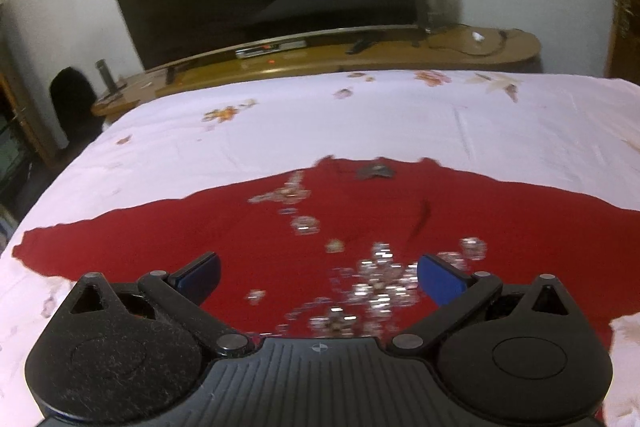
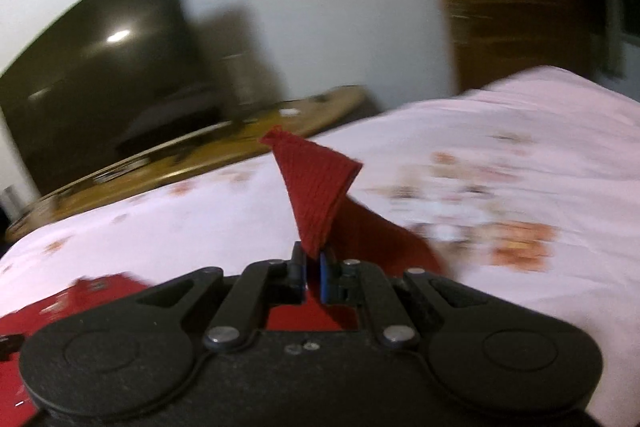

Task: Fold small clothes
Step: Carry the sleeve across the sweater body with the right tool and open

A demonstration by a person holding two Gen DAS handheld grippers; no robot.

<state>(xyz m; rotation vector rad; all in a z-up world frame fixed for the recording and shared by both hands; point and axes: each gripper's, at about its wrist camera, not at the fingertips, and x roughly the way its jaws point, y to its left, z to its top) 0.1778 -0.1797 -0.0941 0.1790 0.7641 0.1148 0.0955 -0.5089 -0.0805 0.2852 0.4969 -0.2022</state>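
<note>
While pinched tight on a sleeve tip of the red garment (image 2: 316,187), right claw (image 2: 313,267) lifting it clear of the bed (image 2: 520,131). Left claw (image 1: 318,273) wide open, empty, above the garment's spread body. First fold under way; next, probably carry sleeve across, lay flat.

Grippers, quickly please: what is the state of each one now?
Left gripper: open, holding nothing, above the red garment.
Right gripper: closed on the red garment's corner.
</note>
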